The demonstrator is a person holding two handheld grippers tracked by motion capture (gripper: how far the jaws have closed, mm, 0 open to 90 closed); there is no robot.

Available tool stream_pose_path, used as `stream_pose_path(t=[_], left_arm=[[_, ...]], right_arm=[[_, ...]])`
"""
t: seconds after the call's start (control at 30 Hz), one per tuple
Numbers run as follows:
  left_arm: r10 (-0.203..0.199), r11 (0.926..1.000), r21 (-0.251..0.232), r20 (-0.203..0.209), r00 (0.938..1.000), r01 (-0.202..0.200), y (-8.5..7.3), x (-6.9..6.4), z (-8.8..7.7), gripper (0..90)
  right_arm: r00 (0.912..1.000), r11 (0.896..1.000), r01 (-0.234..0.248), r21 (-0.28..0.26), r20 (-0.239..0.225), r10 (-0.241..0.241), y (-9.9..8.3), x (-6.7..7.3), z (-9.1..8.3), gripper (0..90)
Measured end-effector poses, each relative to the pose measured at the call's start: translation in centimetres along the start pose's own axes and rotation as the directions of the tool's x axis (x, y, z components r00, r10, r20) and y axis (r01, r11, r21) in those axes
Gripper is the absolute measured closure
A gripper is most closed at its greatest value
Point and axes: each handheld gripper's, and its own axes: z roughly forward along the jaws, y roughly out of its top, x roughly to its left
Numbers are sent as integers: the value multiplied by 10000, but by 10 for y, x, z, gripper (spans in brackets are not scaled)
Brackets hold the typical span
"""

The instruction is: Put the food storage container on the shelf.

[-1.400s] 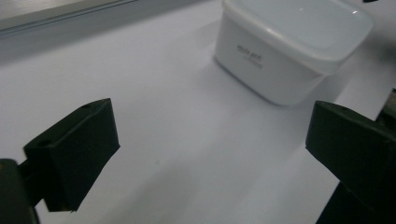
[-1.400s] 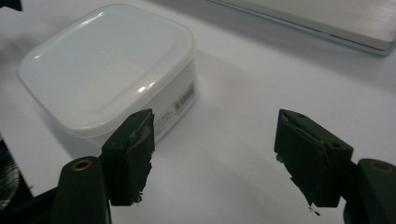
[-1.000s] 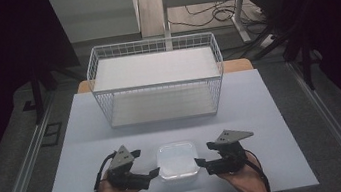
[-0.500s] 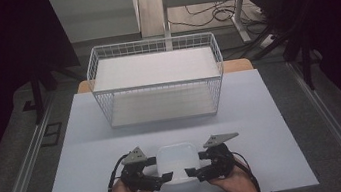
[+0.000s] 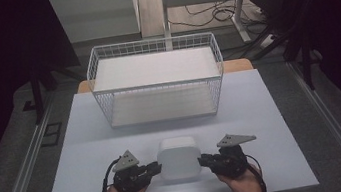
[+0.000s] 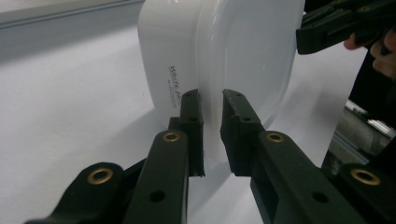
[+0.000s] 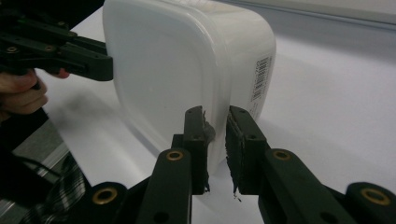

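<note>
Both jaws just closed. L gripper (image 5: pixel 154 168) pinches lidded white container (image 5: pixel 179 159) rim on its left edge, R gripper (image 5: pixel 203 161) its right edge. Box sits betw. them; wire basket (image 5: pixel 151 48) straight ahead, equidistant.

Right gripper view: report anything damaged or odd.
The right gripper has worn pads: the black facing on its fingertips is frayed, with shreds hanging at the inner edges. It is clamped on the lid rim of the white container, which looks intact.
</note>
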Motion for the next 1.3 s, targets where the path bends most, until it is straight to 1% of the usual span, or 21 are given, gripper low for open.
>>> stream_pose_path(t=[0.03,0.07,0.1,0.13,0.17,0.23,0.27,0.47,0.6,0.63,0.7,0.8,0.87,0.97,1.0,1.07,1.17,1.2,1.23,1.27,1.3], left_arm=[[-96,9999,-83,-92,9999,96,0,1,1,799],[-96,9999,-83,-92,9999,96,0,1,1,799],[-141,9997,-197,-79,9999,140,1,2,1,799],[-141,9997,-197,-79,9999,140,1,2,1,800],[-153,9995,-277,-116,9998,149,4,3,1,800],[-102,9994,-319,-136,9999,98,6,3,0,800],[-112,9993,-351,-168,9998,106,8,4,0,800],[57,9987,-500,-323,9995,-73,17,7,-2,800],[124,9982,-577,-446,9989,-150,26,13,-3,800],[124,9982,-577,-446,9989,-150,26,13,-3,799],[130,9978,-637,-530,9985,-163,31,18,-4,799],[114,9976,-671,-600,9981,-154,35,21,-4,799],[143,9968,-774,-657,9977,-194,41,26,-4,799],[85,9964,-836,-629,9980,-137,46,30,-4,798],[85,9963,-849,-622,9980,-138,48,32,-3,798],[28,9951,-980,-641,9979,-91,56,38,-1,798],[25,9937,-1113,-665,9978,-99,64,43,0,798],[25,9937,-1113,-665,9978,-99,64,43,0,798],[57,9934,-1142,-681,9977,-135,67,44,0,799],[82,9930,-1169,-687,9976,-162,69,45,1,799],[96,9929,-1179,-708,9974,-180,75,48,4,798]], right_arm=[[10000,9998,-52,-184,80,54,1,0,1,781],[9999,9996,-85,-267,136,89,1,0,2,780],[9998,9995,-130,-283,147,134,1,0,3,778],[9998,9995,-130,-283,147,134,1,0,3,778],[9997,9986,-198,-499,137,205,3,-1,3,777],[9997,9983,-188,-559,172,198,4,-1,3,777],[9996,9975,-103,-696,267,122,7,0,2,778],[9995,9961,50,-881,319,-22,14,-1,4,779],[9992,9947,206,-1011,356,-170,24,-4,7,780],[9992,9947,206,-1011,356,-170,24,-4,7,780],[9990,9938,271,-1075,381,-231,31,-6,11,780],[9988,9934,325,-1098,389,-284,36,-8,14,779],[9982,9924,437,-1151,468,-386,44,-9,17,779],[9979,9917,450,-1204,507,-391,50,-11,18,778],[9976,9917,453,-1205,572,-386,56,-13,20,778],[9976,9912,433,-1254,594,-360,61,-16,22,777],[9979,9901,342,-1358,597,-262,68,-22,26,774],[9979,9901,342,-1358,597,-262,68,-22,26,774],[9981,9893,279,-1429,583,-197,72,-26,28,771],[9981,9893,279,-1429,583,-197,72,-26,28,771],[9979,9894,258,-1431,623,-170,77,-30,30,770]])
